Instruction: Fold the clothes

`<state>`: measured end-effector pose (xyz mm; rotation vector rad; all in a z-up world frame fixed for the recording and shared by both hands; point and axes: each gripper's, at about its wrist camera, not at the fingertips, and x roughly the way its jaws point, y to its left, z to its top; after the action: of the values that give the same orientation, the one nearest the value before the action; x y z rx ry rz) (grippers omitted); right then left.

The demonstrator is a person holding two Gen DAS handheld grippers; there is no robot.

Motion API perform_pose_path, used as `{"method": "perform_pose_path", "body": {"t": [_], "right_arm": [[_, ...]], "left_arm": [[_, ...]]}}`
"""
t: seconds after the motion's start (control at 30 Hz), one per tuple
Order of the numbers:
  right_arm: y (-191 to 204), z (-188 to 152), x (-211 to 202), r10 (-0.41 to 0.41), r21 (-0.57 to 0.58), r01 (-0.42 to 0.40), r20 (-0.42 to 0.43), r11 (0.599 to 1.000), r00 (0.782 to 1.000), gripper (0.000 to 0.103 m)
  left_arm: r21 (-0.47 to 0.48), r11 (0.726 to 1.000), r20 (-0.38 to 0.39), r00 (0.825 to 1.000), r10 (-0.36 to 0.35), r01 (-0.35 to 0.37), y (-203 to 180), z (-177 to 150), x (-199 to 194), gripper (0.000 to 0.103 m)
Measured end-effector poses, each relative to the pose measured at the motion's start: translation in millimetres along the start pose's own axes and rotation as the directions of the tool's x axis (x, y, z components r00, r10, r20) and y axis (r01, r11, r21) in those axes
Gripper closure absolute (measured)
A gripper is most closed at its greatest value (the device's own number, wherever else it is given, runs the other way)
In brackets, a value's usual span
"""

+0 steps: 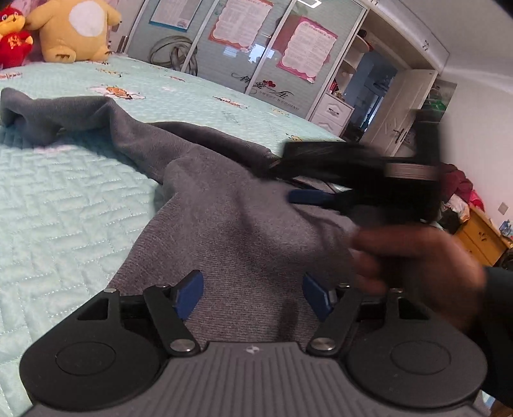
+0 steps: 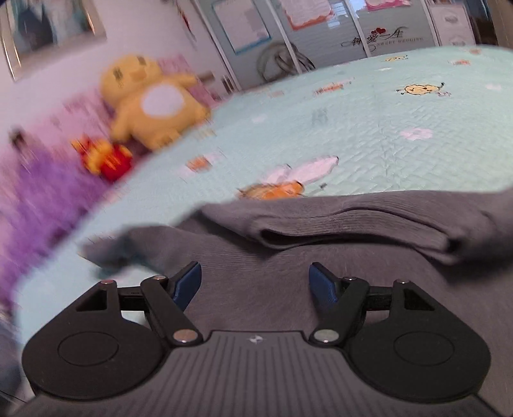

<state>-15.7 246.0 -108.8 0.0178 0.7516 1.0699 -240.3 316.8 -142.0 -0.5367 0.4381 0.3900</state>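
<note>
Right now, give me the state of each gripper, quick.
Left gripper: open, nothing held, over the grey garment.
Right gripper: open, nothing held, above the same garment.

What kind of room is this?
Most likely a home bedroom: a bed with a quilted mint bedspread, plush toys such as a yellow one, and a sliding-door wardrobe.

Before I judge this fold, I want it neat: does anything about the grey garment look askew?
Yes. The grey knit garment lies rumpled on the pale green quilted bedspread. One sleeve trails off toward the yellow plush toy, bunched at its end, and a ribbed edge is doubled over unevenly. Nothing looks torn.
</note>
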Motion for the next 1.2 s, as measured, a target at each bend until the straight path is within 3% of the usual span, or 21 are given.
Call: {"method": "perform_pose_path", "body": {"t": [0.03,0.07,0.1,0.13,0.17,0.2,0.27,0.33,0.37,0.47,0.5,0.63,0.77,0.87,1.03,1.2], "right_arm": [[1.2,5.1,13.7,-0.04,-0.026,0.04,-0.006,0.999,0.999,0.049],[2.2,10.5,27.0,-0.08,-0.052,0.079,-0.009,0.996,0.997,0.065],[2.3,17.7,38.8,-0.114,-0.073,0.114,-0.002,0.991,0.993,0.075],[-0.5,28.8,54.3,-0.14,-0.08,0.139,-0.01,0.987,0.99,0.078],[-3.9,40.5,69.5,-0.166,-0.081,0.164,-0.016,0.983,0.986,0.087],[-11.1,56.4,82.4,-0.19,-0.048,0.189,-0.02,0.981,0.982,0.102],[-25.0,88.0,106.1,-0.239,0.019,0.239,-0.02,0.971,0.971,0.103],[-32.3,117.4,100.3,-0.284,0.082,0.278,0.089,0.957,0.955,0.096],[-34.8,126.5,90.7,-0.269,0.122,0.254,0.129,0.96,0.955,0.091],[-31.4,120.1,52.4,-0.163,0.108,0.144,0.189,0.984,0.968,0.059],[-28.2,112.1,37.9,-0.142,0.072,0.13,0.206,0.989,0.968,0.053],[-27.7,57.8,-23.9,-0.204,-0.083,0.226,0.217,0.971,0.955,0.051],[-62.8,4.9,-70.6,-0.264,-0.032,0.27,0.141,0.962,0.954,0.047],[-87.6,-20.9,-96.1,-0.325,-0.009,0.329,0.139,0.944,0.936,0.047],[-132.8,-9.1,-127.8,-0.352,0.115,0.336,0.172,0.935,0.92,0.044],[-172.7,46.3,-105.0,-0.284,0.053,0.279,0.161,0.959,0.945,0.031]], "left_arm": [[0.001,1.0,-0.001,1.0,-0.001,0.001,-0.2,-0.1,0.1,0.029],[0.003,1.0,-0.001,1.0,-0.002,0.002,-0.5,-0.1,0.2,0.029],[0.001,1.0,-0.001,1.0,-0.005,0.005,0.1,0.1,0.3,0.029],[-0.002,1.0,-0.002,1.0,-0.008,0.008,0.8,0.4,0.4,0.029],[-0.002,1.0,-0.002,1.0,-0.01,0.01,1.0,0.5,0.6,0.028],[-0.001,1.0,-0.003,1.0,-0.013,0.013,1.1,0.4,0.8,0.027],[0.002,1.0,-0.004,1.0,-0.019,0.019,1.4,0.1,1.4,0.026],[0.005,1.0,-0.007,1.0,-0.023,0.023,1.1,0.4,1.8,0.025],[0.008,1.0,-0.008,1.0,-0.024,0.024,0.9,0.5,2.1,0.024],[0.011,1.0,-0.008,1.0,-0.024,0.024,1.3,0.2,1.8,0.024],[0.011,1.0,-0.006,1.0,-0.024,0.024,1.0,-0.2,1.6,0.024],[0.015,1.0,-0.001,1.0,-0.021,0.021,0.0,-1.1,1.2,0.024],[0.017,1.0,0.011,1.0,-0.019,0.019,-0.4,-2.6,-0.8,0.024],[0.021,1.0,0.019,1.0,-0.015,0.015,-1.2,-3.4,-2.0,0.024],[0.022,1.0,0.028,1.0,-0.012,0.012,-1.4,-3.7,-3.1,0.024],[0.017,1.0,0.023,1.0,-0.016,0.015,0.3,-2.6,-1.2,0.024]]}}
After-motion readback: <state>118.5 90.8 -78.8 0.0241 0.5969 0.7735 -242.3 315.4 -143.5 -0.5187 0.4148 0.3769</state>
